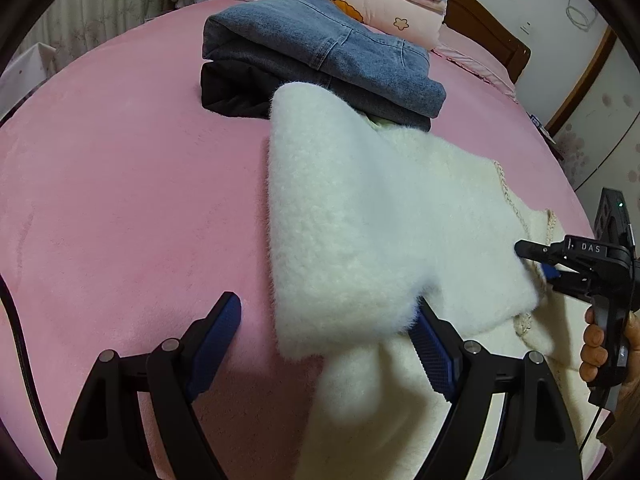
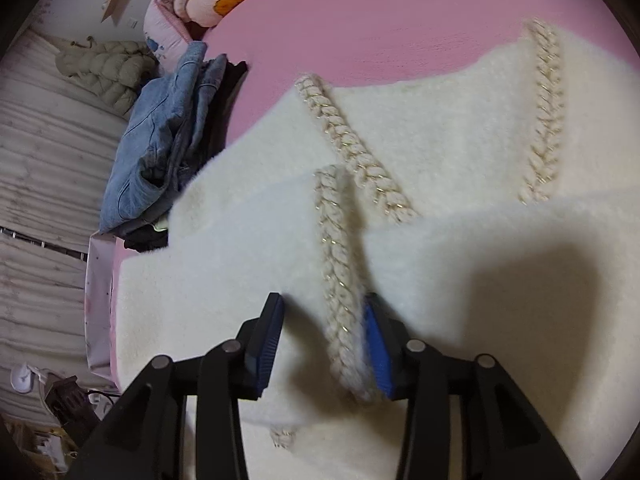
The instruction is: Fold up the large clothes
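Pink bed point(image 1: 120, 184) carries a fluffy white garment point(image 1: 360, 220) beside folded jeans point(image 1: 320, 52). Left claw point(image 1: 328, 340) gapes wide, a white flap draped over 1 finger. Only the right wrist view shows the right claw point(image 2: 324, 344) spread around the braided trim point(image 2: 340, 280).

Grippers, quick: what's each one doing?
Left gripper: open, jaws wide around the white sweater.
Right gripper: open, jaws around the sweater's braided trim.

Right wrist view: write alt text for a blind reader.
The right gripper stands open around the braided trim of a fluffy white sweater spread on a pink bed. Folded jeans are stacked at the left.
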